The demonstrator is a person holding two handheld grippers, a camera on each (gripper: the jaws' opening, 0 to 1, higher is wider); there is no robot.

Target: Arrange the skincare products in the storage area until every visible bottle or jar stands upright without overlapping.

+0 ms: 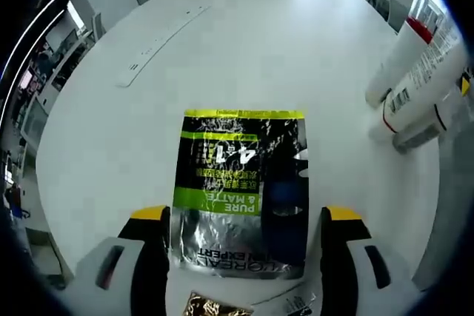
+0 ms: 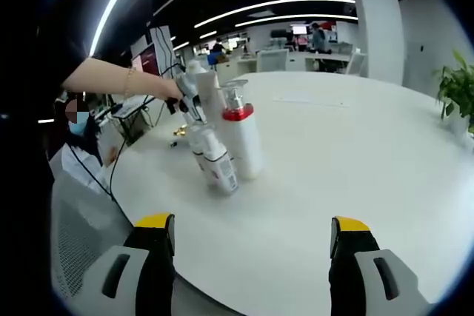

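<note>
Flat, sachet [image 1: 238,194] lies between left claw [image 1: 241,238] jaws.

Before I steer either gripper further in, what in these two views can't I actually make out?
- Left gripper view: the silver, green and black foil pouch lies between the open left gripper; its near edge is hidden.
- Left gripper view: the white red-banded bottles are cut off by the right edge; caps unseen.
- Right gripper view: the white pump bottle with red collar stands, but a hand covers the smaller bottles' tops.
- Right gripper: open, holding nothing.
</note>
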